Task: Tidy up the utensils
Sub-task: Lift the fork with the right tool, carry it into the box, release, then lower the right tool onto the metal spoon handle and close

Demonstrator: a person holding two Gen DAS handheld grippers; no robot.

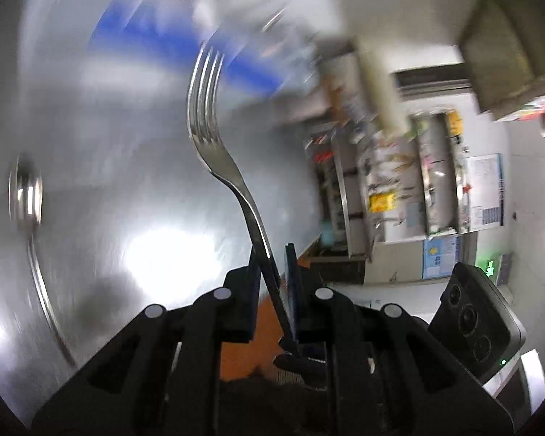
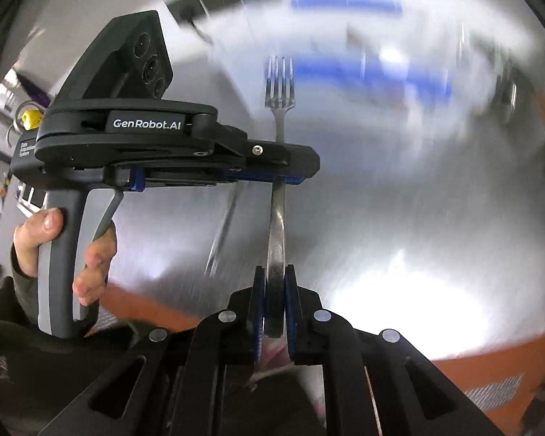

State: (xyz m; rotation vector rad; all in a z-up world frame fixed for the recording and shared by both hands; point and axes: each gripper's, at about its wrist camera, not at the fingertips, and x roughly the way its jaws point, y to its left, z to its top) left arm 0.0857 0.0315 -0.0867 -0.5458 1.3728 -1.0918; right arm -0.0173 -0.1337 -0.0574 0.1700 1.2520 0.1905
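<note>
A steel fork (image 1: pixel 204 109) is held up above the steel table by both grippers. In the left wrist view my left gripper (image 1: pixel 274 265) is shut on the fork's handle, with the tines pointing up and away. In the right wrist view my right gripper (image 2: pixel 275 290) is shut on the handle's end. There the fork (image 2: pixel 279 87) runs straight ahead, and the left gripper (image 2: pixel 283 172) crosses it from the left, clamped on the middle of the handle. A spoon (image 1: pixel 27 196) lies on the table (image 1: pixel 127 167) to the left, blurred.
A person's hand (image 2: pixel 94 254) grasps the left gripper's grey handle. A blurred utensil handle (image 2: pixel 221 232) lies on the table (image 2: pixel 418 218) below. A blurred blue band (image 2: pixel 345 3) shows at the far side, an orange strip (image 2: pixel 490 370) along the near edge. Shelves (image 1: pixel 399 181) stand beyond the table.
</note>
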